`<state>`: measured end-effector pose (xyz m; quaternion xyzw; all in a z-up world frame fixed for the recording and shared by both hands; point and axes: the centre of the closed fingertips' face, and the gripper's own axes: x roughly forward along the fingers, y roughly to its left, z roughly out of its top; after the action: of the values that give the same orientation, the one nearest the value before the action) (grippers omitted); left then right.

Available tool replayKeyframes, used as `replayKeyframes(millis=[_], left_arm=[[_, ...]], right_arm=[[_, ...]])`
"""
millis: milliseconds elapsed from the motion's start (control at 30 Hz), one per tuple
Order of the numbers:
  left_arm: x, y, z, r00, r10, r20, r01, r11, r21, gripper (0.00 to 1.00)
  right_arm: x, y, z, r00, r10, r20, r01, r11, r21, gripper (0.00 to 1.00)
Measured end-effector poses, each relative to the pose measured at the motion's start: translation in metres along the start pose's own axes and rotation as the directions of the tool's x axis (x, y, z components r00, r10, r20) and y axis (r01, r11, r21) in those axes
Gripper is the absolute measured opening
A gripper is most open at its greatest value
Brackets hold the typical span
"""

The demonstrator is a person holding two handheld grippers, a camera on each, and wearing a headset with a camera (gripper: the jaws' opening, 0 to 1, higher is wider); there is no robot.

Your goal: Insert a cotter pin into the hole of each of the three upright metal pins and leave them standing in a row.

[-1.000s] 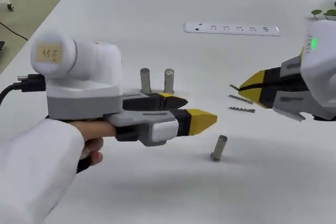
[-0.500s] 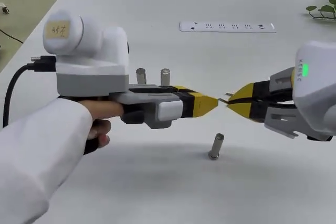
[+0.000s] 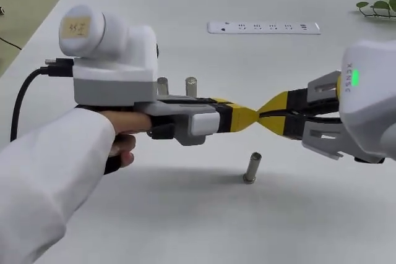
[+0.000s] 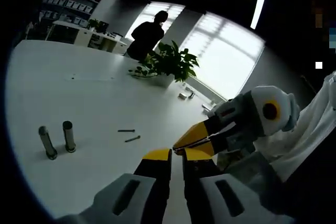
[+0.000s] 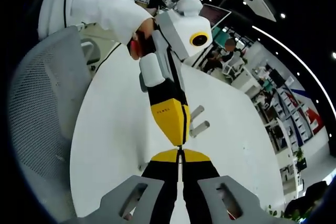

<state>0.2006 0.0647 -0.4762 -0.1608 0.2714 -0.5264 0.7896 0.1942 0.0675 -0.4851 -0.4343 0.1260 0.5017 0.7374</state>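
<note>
The left gripper (image 3: 247, 117) and the right gripper (image 3: 265, 115) are meeting tip to tip above the middle of the bench (image 3: 185, 227). Both pairs of fingers are pressing closed, though I cannot tell whether anything thin is pinched there. One metal pin (image 3: 163, 85) and a second metal pin (image 3: 191, 85) are standing together toward the far edge. A third metal pin (image 3: 252, 167) is standing alone nearer the near edge, directly under the tips. Two cotter pins (image 4: 126, 130) (image 4: 132, 139) are lying loose.

A handover between hard, tapering yellow wedges is likely risking a slip. A thin dark wire would be skidding off across the smooth white top. A dipping gripper could be toppling the slim grey cylinder below, which is standing on a narrow foot.
</note>
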Motion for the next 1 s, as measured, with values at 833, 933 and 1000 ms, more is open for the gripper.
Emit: replayKeyframes(millis=[833,933,1000], left_arm=[[0.0003,-0.0001,-0.005,0.9997,-0.011,-0.024,0.011,1.0,-0.003,0.0],[-0.0007,-0.0003,-0.0048,0.9996,-0.006,-0.026,0.005,1.0,-0.01,0.0],[-0.0014,0.0,-0.004,0.9997,-0.002,-0.024,0.002,1.0,-0.006,0.0]], right_arm=[[-0.0005,0.0032,0.0034,1.0,0.006,0.004,-0.006,1.0,-0.016,0.0],[-0.0008,0.0032,0.0043,0.9999,0.007,0.007,-0.007,1.0,-0.016,0.0],[-0.0013,0.0028,0.0051,0.9999,0.006,0.012,-0.006,1.0,-0.017,0.0]])
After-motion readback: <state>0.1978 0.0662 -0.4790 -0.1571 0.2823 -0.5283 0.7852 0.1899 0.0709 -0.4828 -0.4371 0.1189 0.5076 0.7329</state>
